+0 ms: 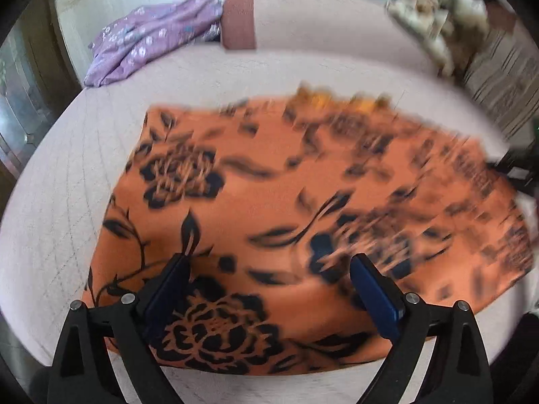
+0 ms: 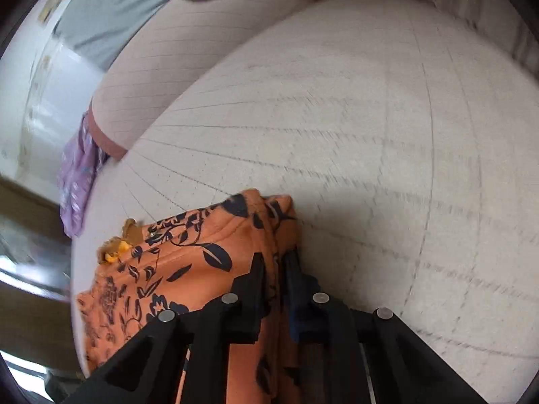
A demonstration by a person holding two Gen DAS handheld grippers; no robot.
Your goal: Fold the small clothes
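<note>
An orange garment with a black flower print (image 1: 269, 208) lies spread on a pale quilted bed (image 1: 60, 208). My left gripper (image 1: 269, 266) is open just above its near edge, fingers wide apart, holding nothing. In the right wrist view my right gripper (image 2: 274, 259) is shut on the bunched right edge of the orange garment (image 2: 188, 252), which runs up between the fingers. The right part of the garment is blurred in the left wrist view.
A purple flowered cloth (image 1: 148, 37) lies at the back left of the bed, next to a pink bolster (image 1: 320, 17). A pale patterned cloth heap (image 1: 434, 10) sits at the back right. Bare mattress (image 2: 387, 134) spreads to the right of the garment.
</note>
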